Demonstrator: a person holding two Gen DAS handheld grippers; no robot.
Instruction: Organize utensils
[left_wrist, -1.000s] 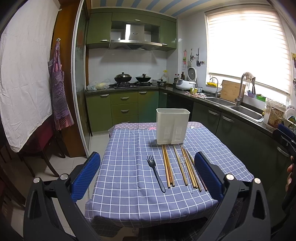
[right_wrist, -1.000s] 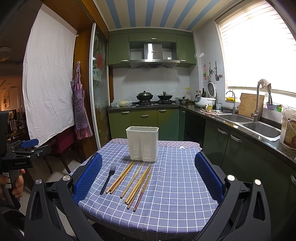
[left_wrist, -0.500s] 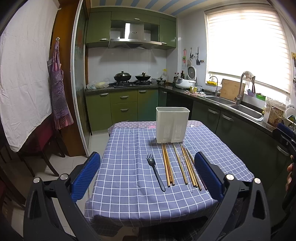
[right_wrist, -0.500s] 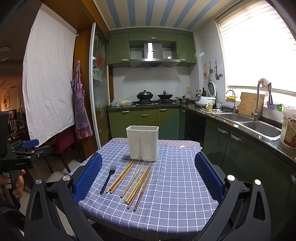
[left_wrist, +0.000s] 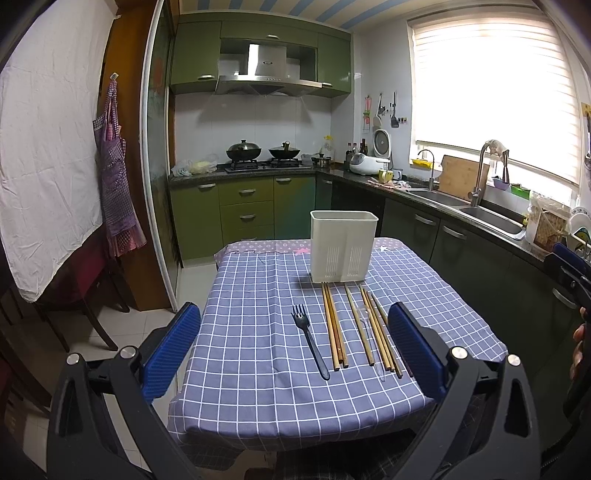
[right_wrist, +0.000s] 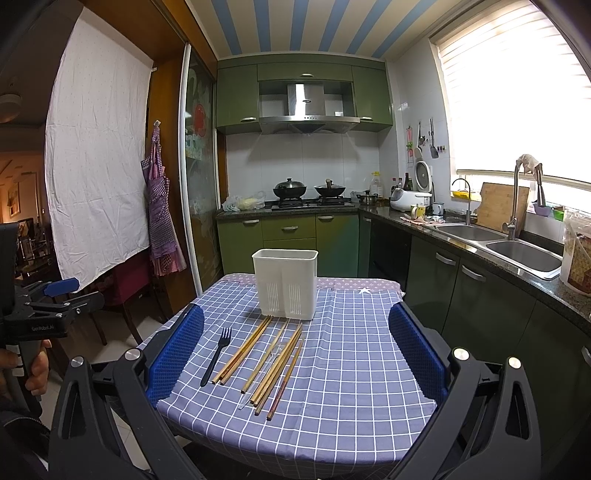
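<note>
One black fork (left_wrist: 309, 345), one white holder (left_wrist: 344, 246)

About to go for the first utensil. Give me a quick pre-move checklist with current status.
1. Left gripper open, nothing held: ok.
2. Right gripper open, nothing held: ok.
3. Holder upright on the table: ok.
4. Fork lies apart from the chopsticks, free to grasp: ok.
5. Clear utensil lies among the chopsticks, hard to single out: not ok.
6. Holder compartments empty: cannot tell, inside hidden.
</note>
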